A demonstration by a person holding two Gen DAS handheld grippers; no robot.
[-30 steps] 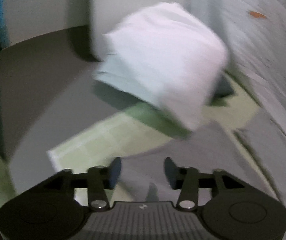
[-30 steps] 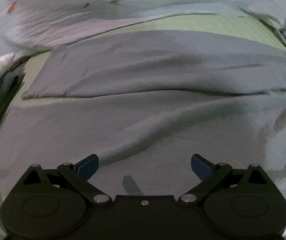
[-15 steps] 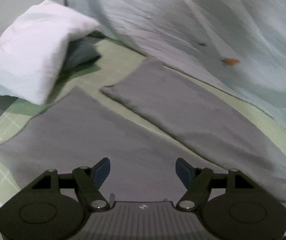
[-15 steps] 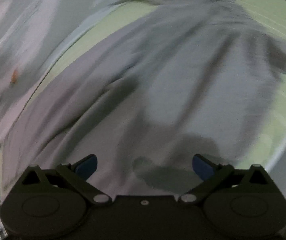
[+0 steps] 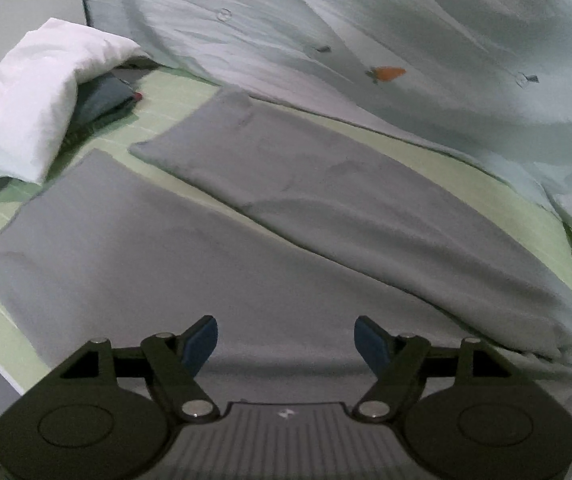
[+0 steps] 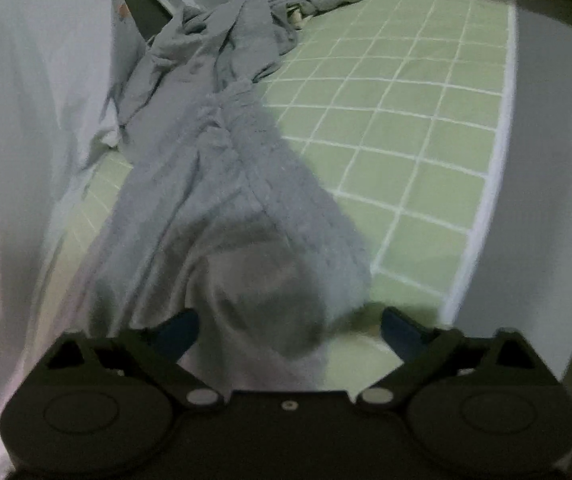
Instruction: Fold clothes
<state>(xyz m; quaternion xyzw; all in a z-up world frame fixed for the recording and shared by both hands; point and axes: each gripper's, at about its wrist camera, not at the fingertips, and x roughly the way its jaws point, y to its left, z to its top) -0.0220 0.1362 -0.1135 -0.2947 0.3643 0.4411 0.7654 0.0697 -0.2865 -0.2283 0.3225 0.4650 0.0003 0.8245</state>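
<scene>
Grey trousers [image 5: 246,216] lie spread on a green gridded mat [image 5: 174,92], their two legs pointing to the far left. My left gripper [image 5: 286,342] is open and empty just above the near part of the trousers. In the right wrist view the trousers' gathered waist end [image 6: 222,184] lies bunched on the mat [image 6: 406,128]. My right gripper [image 6: 290,330] is open and hovers over this end, holding nothing.
A pale blue sheet with carrot prints [image 5: 366,40] lies behind the mat and also shows at the left in the right wrist view [image 6: 26,120]. A white pillow [image 5: 34,92] rests on a dark folded item [image 5: 102,98] at the far left. The mat's white edge [image 6: 498,152] runs along the right.
Both grippers have swung: the left view turned from the pillow to the trouser legs and its jaws opened wider. The right view turned from the trouser legs to the bunched waist end.
</scene>
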